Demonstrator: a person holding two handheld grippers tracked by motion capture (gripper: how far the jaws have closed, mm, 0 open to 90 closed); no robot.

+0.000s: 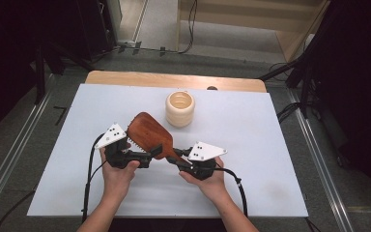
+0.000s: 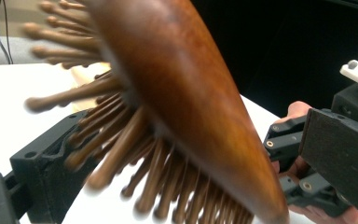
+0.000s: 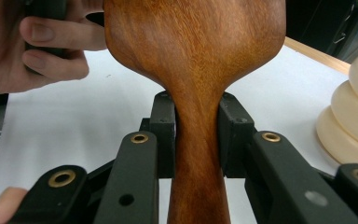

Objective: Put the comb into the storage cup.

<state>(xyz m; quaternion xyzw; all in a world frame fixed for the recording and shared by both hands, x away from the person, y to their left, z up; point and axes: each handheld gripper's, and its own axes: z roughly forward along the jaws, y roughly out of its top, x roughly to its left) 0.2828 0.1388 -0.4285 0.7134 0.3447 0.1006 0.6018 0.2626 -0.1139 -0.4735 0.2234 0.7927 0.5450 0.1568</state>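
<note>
White board covered the table [image 1: 270, 145], with a wooden edge showing along its far side and dark floor and stands around it. Toward the far side of the board stood a cream ribbed cup [image 1: 179, 108], upright with its mouth open upward. Just in front of the cup and slightly to its left, a brown wooden hairbrush [image 1: 147, 133] was held above the board between the two hands, its oval head nearer the cup and its handle pointing away from it toward the person. The right gripper [image 3: 198, 135] was clamped on the handle's narrow neck, both black jaws pressed against the wood on either side. The left gripper [image 1: 147, 155] sat at the head of the brush on the side away from the cup; in the left gripper view one jaw lay among the wooden bristles [image 2: 135, 154] and the other stood off from the smooth back, so its jaws were apart and not pressing the brush.
</note>
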